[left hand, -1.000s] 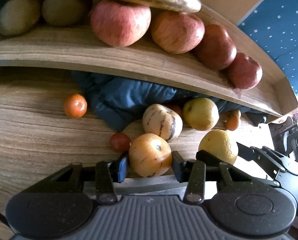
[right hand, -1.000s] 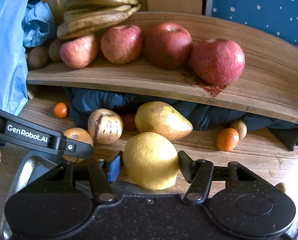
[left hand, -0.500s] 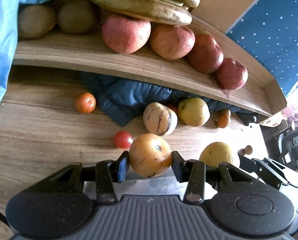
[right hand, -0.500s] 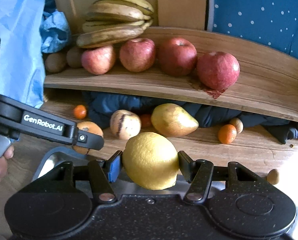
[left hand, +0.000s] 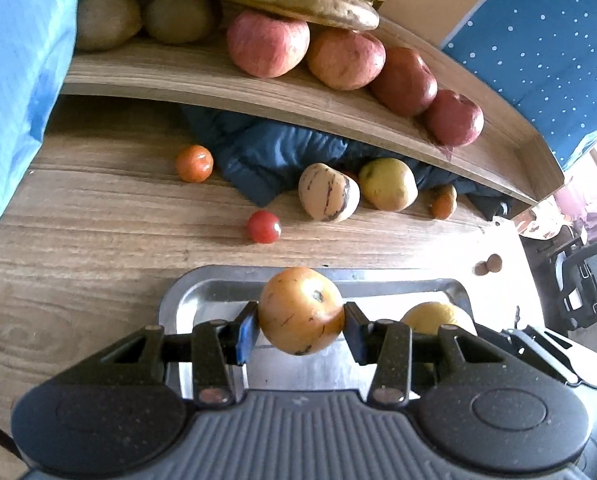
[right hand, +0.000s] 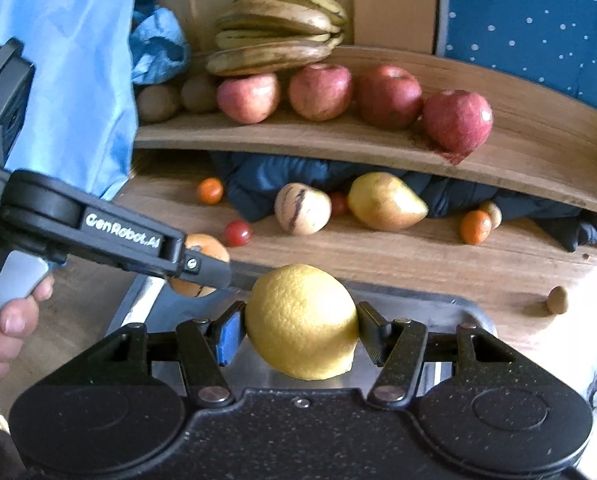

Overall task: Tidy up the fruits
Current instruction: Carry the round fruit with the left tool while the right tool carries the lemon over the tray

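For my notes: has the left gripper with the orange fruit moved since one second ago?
Yes. The left gripper drew back from the shelf, now over the metal tray.

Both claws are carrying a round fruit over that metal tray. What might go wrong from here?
1. The lemon and the orange fruit are round and pinched only at their sides, so either might slip out.
2. The left gripper and right gripper hang close together over the tray; they could bump.
3. A round fruit released there may roll across the tray.
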Motion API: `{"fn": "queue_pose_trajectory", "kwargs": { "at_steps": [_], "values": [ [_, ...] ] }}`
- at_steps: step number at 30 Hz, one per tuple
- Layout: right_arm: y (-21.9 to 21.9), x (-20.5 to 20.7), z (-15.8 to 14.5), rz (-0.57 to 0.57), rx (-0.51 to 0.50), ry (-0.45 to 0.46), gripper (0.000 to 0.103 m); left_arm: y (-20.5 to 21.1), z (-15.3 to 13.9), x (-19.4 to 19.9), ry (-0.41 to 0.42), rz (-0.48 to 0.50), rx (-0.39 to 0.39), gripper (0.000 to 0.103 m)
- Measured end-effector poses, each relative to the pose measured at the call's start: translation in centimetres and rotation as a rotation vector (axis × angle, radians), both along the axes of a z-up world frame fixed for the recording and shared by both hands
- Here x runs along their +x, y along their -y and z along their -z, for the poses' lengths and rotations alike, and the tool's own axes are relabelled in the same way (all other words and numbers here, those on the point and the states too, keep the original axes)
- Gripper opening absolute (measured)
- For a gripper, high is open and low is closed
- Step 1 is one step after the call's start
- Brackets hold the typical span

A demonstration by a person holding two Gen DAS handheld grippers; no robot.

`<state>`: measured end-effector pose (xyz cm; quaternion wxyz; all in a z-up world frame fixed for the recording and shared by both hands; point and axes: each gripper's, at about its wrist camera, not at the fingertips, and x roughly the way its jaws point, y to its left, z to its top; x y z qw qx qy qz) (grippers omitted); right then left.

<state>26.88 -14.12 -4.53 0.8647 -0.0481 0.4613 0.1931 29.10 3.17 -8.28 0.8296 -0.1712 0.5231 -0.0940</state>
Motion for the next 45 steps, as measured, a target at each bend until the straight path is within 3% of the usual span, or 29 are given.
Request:
{"fn": "queue_pose_trajectory", "kwargs": {
  "at_steps": [19,28,45],
  "values": [
    [0.1,-6.3,0.2,-0.114,0.03,-0.05,0.061,1.1,-0.3,-6.3,-0.04,-0.062,0.029,0.048],
    [-0.4,-7.4,0.5,-0.165,0.025,-0.071,0.061,-0.1,0.1,-8.5,-0.084,-0.101,0.028,0.049],
    [-1.4,-7.9,1.1,-0.219,-0.001,-0.116,0.061,0.5,1.2,-9.3,-0.171,-0.056,0.055,0.049]
  ]
}}
